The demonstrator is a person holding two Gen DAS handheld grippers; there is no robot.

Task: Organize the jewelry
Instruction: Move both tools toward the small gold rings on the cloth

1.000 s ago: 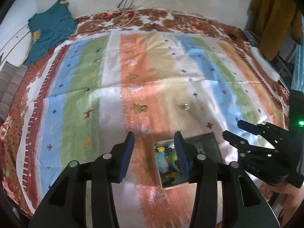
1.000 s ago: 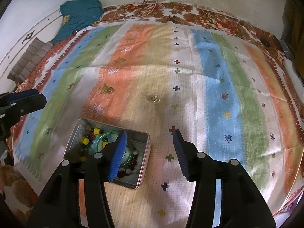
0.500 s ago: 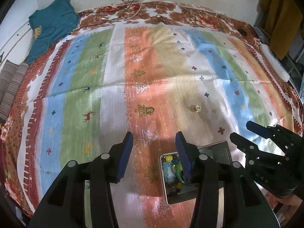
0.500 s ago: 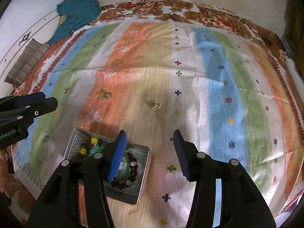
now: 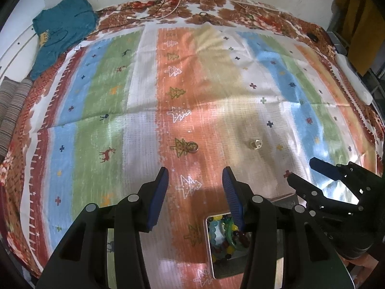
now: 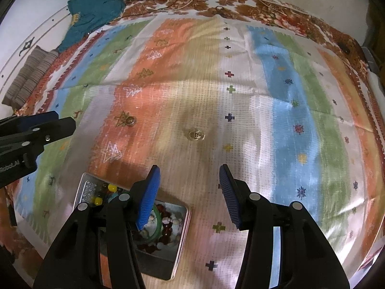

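Fingers of both the left gripper [image 5: 195, 187] and right gripper [image 6: 187, 185] spread wide, empty (above striped cloth [image 6: 276, 110]); ring [image 6: 196, 134] at twelve o'clock, tin [image 6: 182, 219] at seven.

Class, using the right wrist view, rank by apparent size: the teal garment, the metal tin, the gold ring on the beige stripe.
1. Teal garment and metal tin: similar; tin is nearer and partly hidden, so unranked.
2. Gold ring: clearly smallest.

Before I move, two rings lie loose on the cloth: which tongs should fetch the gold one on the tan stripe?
Right. The right tongs are open with the gold ring straight ahead; for the left tongs it sits off to the side.
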